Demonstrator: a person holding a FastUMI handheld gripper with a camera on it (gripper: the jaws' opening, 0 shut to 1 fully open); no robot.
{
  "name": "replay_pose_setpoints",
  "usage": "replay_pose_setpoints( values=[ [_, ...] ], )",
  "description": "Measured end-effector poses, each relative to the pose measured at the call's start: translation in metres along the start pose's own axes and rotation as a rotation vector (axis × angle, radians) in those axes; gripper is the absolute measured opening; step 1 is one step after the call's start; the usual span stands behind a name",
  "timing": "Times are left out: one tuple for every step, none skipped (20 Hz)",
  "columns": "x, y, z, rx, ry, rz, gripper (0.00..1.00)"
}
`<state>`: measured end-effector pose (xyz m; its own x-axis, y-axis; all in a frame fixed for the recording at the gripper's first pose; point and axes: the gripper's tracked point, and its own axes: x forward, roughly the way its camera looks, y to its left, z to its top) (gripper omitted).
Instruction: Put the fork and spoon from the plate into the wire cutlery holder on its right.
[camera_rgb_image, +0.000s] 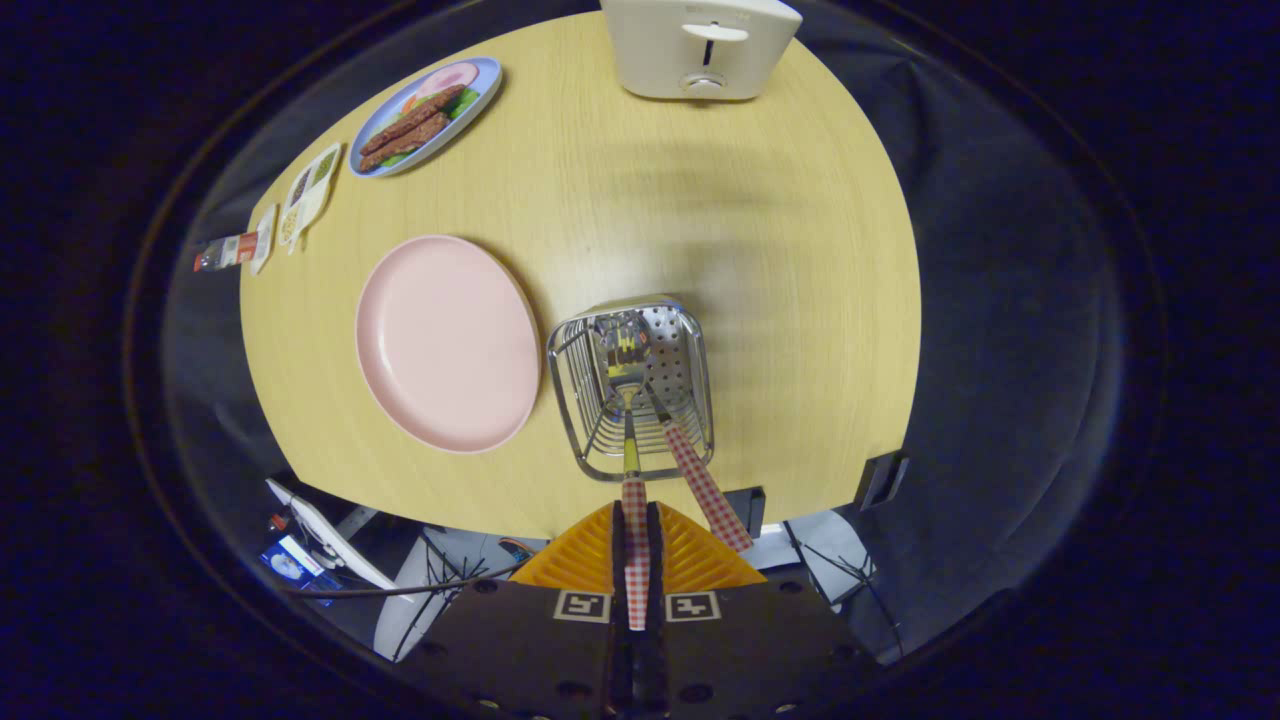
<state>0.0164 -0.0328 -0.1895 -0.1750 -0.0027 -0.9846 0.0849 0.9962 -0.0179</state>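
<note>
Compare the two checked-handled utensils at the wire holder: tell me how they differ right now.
The first utensil is pinched at its handle between the tongs, which are shut on it; the second utensil stands free of the tongs. The first utensil runs straight along the fingers; the second utensil leans off to one side. Both have red-checked handles and have their heads down inside the holder. Which is fork or spoon, I cannot tell.

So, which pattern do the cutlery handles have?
Red-and-white check, on both the held handle and the other handle, clearest in the gripper view.
</note>
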Motion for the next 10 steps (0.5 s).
replay_pose_setpoints(
  values=[
    [0.001, 0.002, 0.003, 0.000, 0.003, 0.004, 0.05],
    [-0.001, 0.000, 0.008, -0.004, 0.005, 0.009, 0.05],
    [0.000, 0.000, 0.011, -0.009, 0.002, 0.011, 0.11],
    [0.000, 0.002, 0.014, -0.012, -0.005, 0.012, 0.11],
    [0.001, 0.001, 0.017, -0.013, -0.017, 0.013, 0.10],
    [0.000, 0.001, 0.018, -0.013, -0.031, 0.014, 0.09],
    [-0.003, 0.000, 0.021, -0.013, -0.045, 0.020, 0.09],
    [-0.003, 0.001, 0.021, -0.014, -0.060, 0.026, 0.11],
    [-0.005, 0.000, 0.022, -0.016, -0.076, 0.027, 0.13],
    [-0.006, 0.002, 0.024, -0.019, -0.100, 0.044, 0.14]
  ],
)
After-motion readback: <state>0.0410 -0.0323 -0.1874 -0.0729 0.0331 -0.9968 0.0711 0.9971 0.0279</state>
